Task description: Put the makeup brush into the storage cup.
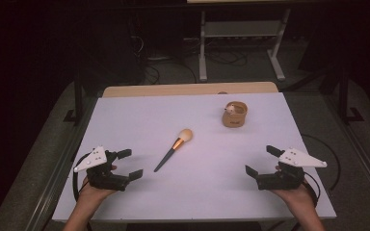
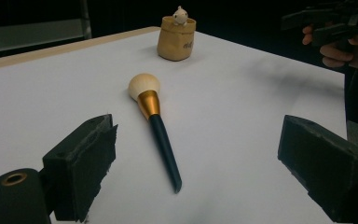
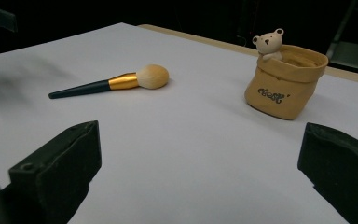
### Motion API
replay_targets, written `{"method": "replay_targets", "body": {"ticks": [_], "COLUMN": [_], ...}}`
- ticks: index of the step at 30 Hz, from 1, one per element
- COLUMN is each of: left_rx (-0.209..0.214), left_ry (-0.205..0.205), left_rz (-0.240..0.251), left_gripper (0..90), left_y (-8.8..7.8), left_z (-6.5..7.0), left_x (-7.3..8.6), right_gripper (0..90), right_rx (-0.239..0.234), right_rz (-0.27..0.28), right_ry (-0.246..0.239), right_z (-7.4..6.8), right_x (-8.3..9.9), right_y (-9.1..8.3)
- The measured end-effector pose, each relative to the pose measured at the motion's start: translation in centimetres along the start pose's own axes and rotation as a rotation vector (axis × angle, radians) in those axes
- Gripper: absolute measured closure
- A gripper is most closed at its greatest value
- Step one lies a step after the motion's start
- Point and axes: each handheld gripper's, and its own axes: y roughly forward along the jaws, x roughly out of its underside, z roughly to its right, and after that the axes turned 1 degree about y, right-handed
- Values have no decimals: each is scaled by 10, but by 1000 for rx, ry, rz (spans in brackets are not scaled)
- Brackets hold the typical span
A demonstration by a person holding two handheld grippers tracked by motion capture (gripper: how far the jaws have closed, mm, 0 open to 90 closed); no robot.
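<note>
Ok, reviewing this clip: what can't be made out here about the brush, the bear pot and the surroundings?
- Inside of the bear pot: its own wall hides the bottom, right gripper view.
- Lettering on the pot: too small and blurred in the high view.
- Underside of the makeup brush: against the table.
- Room beyond the table: too dark, high view.
- Left gripper, right gripper: open, no contact.

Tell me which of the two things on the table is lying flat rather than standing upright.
The makeup brush: it lies flat mid-table, dark handle toward the left gripper. The tan bag-shaped pot with a small bear at its rim stands upright, farther back.
</note>
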Motion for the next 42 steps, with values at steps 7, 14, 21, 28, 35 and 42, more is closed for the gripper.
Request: {"method": "replay_targets", "body": {"ticks": [7, 14, 21, 28, 35, 42], "left_rx": [-2, -3, -2, -6, 0, 0], "left_ry": [2, 0, 5, 7, -1, 8], "left_rz": [-2, -4, -4, -8, 5, 2], "left_gripper": [105, 105, 105, 105, 118, 114], "left_y": [0, 1, 1, 4, 7, 11], "left_z": [0, 0, 0, -1, -2, -3], "left_x": [0, -1, -3, -6, -9, -13], "right_gripper": [0, 0, 0, 0, 0, 0], "right_rx": [2, 1, -2, -9, -9, -9], "right_rz": [-1, 9, 8, 10, 28, 22], "right_ry": [-4, -4, -8, 0, -8, -8], "right_z": [0, 1, 0, -2, -1, -1], "right_x": [0, -1, -1, -1, -3, -2], "right_y": [0, -1, 0, 1, 1, 2]}}
